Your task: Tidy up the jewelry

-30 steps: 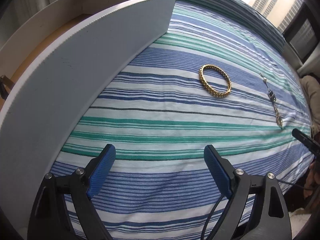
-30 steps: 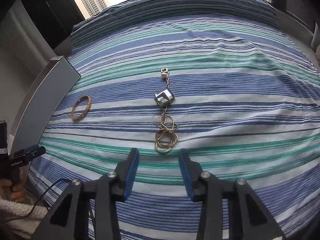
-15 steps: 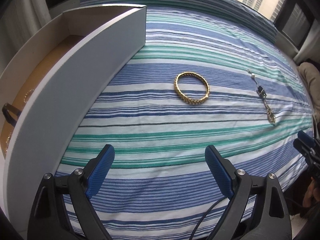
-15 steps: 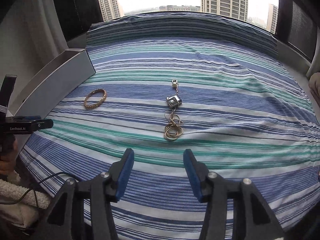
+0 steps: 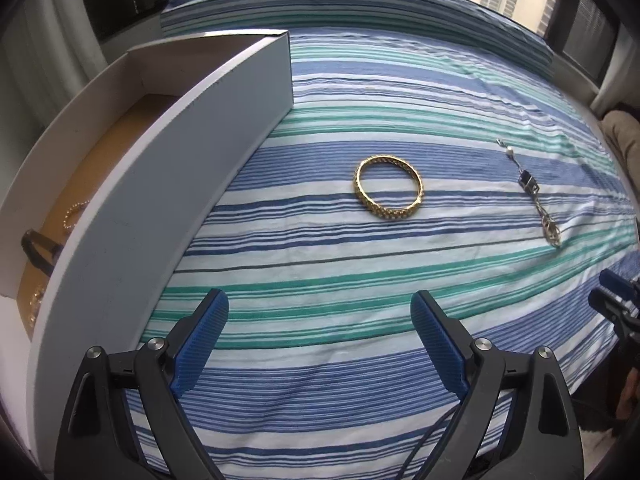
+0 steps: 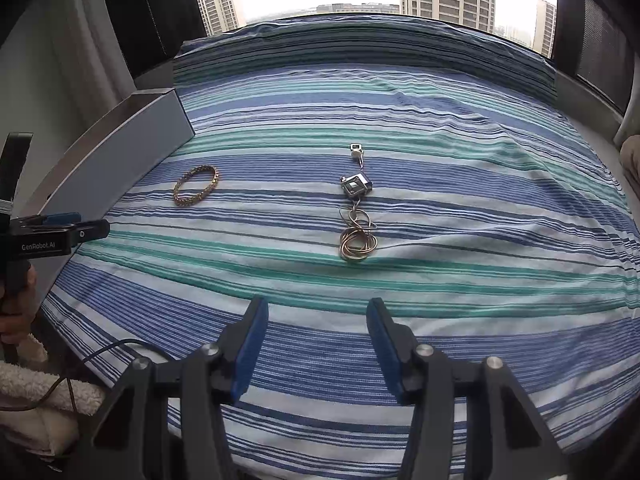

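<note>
Both grippers, left (image 5: 318, 330) and right (image 6: 316, 332), hover empty with jaws apart. A gold bangle (image 5: 388, 187) lies beside the open box (image 5: 160, 184) (its likely destination); the necklace (image 6: 357, 208) lies farther off.

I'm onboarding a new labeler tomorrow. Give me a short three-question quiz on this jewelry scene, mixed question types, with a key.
1. True or false: the gold bangle lies inside the box.
2. Multiple choice: the left gripper is (A) shut on the bangle, (B) open and holding nothing, (C) shut on the necklace.
3. Fill in: in the right wrist view, the piece straight ahead of the right gripper is the ____.

Key
1. False: it lies on the striped bedspread, beside the box.
2. B.
3. Necklace, with its coiled chain end nearest the fingers.
</note>
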Demonstrator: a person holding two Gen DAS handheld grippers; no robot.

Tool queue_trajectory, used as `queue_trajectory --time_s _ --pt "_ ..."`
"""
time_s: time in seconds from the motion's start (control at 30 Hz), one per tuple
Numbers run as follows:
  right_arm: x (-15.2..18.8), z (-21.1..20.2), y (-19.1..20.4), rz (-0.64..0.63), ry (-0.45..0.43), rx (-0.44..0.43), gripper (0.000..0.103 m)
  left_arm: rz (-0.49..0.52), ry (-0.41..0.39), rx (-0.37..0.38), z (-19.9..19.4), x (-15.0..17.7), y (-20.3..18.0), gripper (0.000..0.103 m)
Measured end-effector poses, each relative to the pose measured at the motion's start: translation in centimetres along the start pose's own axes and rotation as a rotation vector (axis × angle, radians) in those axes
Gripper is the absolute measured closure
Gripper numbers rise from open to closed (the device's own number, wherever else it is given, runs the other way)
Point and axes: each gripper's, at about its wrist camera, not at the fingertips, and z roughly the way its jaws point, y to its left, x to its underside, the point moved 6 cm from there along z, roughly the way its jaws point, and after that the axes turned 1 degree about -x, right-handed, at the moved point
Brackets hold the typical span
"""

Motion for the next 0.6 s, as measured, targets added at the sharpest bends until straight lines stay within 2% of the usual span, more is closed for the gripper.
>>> queue_trajectory --time_s 0.07,0.17,0.23,0.33,0.47,0.53,0.6 --pt "0.0 0.3 -0.6 0.023 0.02 -0.015 0.051 0.016 -0.002 0.015 0.5 -0.4 0.4 0.007" --pt "-0.1 0.2 -2.7 0.061 0.014 0.03 0.051 0.064 0.032 0.058 2.0 -1.2 0.1 0.005" --pt "-0.1 0.3 -3.8 0.073 0.019 0.058 0.051 0.097 0.052 0.097 3.2 -2.0 -1.0 0.005" --pt "-0.4 1.2 -4.4 0.062 0.033 0.049 0.051 0.152 0.051 0.153 5.6 -3.8 -3.6 0.005" --pt "-3.0 3.5 -3.4 -0.015 -0.006 0.015 0.051 0.172 0.038 0.117 9.2 -6.4 -5.6 0.005" --pt "-4.2 5.5 -3.1 -0.038 0.001 0.005 0.051 0.167 0.046 0.092 10.6 -7.0 -5.8 0.005" --pt "-5.0 7.6 -3.0 -0.059 0.013 0.006 0.051 0.179 0.021 0.087 10.7 -7.4 -6.2 0.004"
